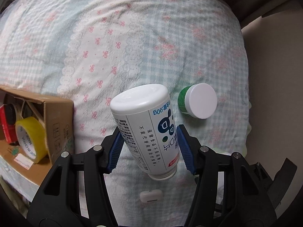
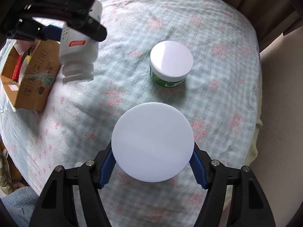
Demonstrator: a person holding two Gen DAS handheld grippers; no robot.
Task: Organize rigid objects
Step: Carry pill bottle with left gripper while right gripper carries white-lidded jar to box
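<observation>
Left gripper (image 1: 149, 143) clamped on white bottle (image 1: 145, 128), right gripper (image 2: 152, 167) on white lid (image 2: 152, 141), green jar (image 2: 171, 63) beyond.

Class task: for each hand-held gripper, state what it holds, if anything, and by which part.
Left hand-held gripper: the white bottle, gripped across its labelled body, neck hanging down. Right hand-held gripper: a white round lid, pinched at opposite edges.

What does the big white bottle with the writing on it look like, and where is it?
The white bottle looks like smooth plastic, with blue and black printed writing and a red patch near its neck. No cap shows on its ribbed, threaded neck. The left gripper clamps it with blue ridged pads, lifted above the bedspread and tilted, flat base away from the gripper. Only the pads touch it.
</observation>
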